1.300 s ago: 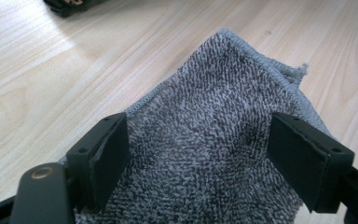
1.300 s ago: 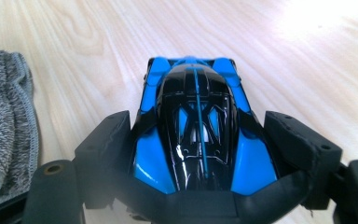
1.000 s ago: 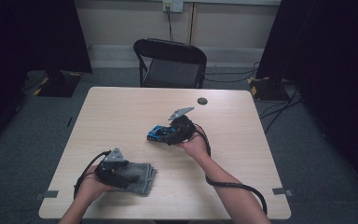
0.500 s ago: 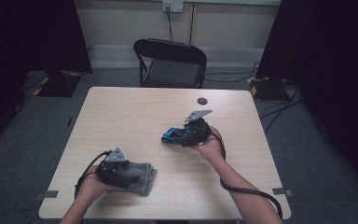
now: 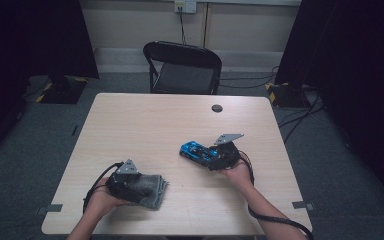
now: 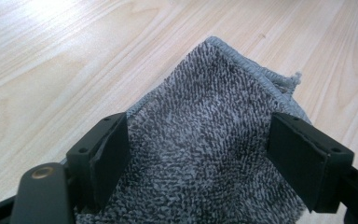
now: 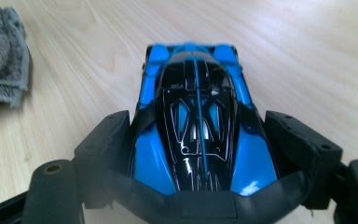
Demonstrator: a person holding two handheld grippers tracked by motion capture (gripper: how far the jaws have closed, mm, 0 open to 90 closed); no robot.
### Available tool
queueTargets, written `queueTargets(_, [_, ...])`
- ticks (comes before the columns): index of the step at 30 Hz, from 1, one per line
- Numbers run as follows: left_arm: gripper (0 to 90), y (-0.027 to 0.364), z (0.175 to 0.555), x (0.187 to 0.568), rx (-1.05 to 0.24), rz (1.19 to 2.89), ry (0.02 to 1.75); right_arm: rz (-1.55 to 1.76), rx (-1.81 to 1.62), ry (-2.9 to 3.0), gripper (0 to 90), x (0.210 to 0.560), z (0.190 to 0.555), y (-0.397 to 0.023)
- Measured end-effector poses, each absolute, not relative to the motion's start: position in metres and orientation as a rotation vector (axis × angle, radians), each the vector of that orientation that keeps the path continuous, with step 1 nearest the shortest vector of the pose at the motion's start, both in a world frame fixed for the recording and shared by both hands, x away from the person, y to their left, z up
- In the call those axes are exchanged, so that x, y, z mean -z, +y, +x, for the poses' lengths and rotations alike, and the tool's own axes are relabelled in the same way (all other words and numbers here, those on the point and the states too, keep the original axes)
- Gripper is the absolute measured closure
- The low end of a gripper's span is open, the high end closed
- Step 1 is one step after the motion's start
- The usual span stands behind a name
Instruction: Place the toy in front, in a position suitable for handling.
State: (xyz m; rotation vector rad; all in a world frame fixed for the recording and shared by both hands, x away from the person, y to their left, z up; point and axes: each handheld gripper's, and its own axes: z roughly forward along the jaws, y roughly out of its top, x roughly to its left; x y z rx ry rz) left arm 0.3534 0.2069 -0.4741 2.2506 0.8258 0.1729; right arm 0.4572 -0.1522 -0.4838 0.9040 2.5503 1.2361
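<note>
Item 1: small glossy blue-and-black toy racing car (image 7: 196, 126), hard plastic by the look of it. It sits right of the middle of the pale wood-grain table (image 5: 145, 125), held in my right gripper (image 5: 219, 159), nose pointing toward ten o'clock in the high view. In the right gripper view both black jaws press on its flanks at the rear half, so I call this a closed grip on the car. Handling, in my judgement: light, rigid, and slick on the lacquered sides; thin wing and wheel parts could snap. The best hold is across the broad body sides behind the cockpit, where the pads sit now, with modest squeeze.

Item 2: grey looped terry cloth (image 6: 205, 140), folded, at the table's seven o'clock corner region. My left gripper (image 5: 130, 182) rests over it. In the left gripper view the jaws stand apart with the cloth lying between them, its pile not visibly pinched. Handling, in my judgement: soft, limp, grippy, unbreakable; take a folded edge or bunch it, since a single layer will droop.
</note>
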Motion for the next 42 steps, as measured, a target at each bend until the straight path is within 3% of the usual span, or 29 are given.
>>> queueTargets(7, [20.9,0.207,0.354,0.475,-0.171,2.249,0.831,0.857,-1.141,2.575,24.2,0.502,0.450,-0.153])
queueTargets(31, [21.2,0.202,0.361,0.478,-0.157,2.250,0.844,0.778,-1.149,2.598,23.9,0.503,0.455,-0.143])
queueTargets(34, [21.2,0.202,0.362,0.478,-0.157,2.248,0.842,0.802,-1.128,2.580,17.7,0.505,0.454,-0.144])
queueTargets(42, [21.2,0.204,0.360,0.473,-0.178,2.243,0.827,0.857,-1.154,2.562,14.0,0.499,0.448,-0.155])
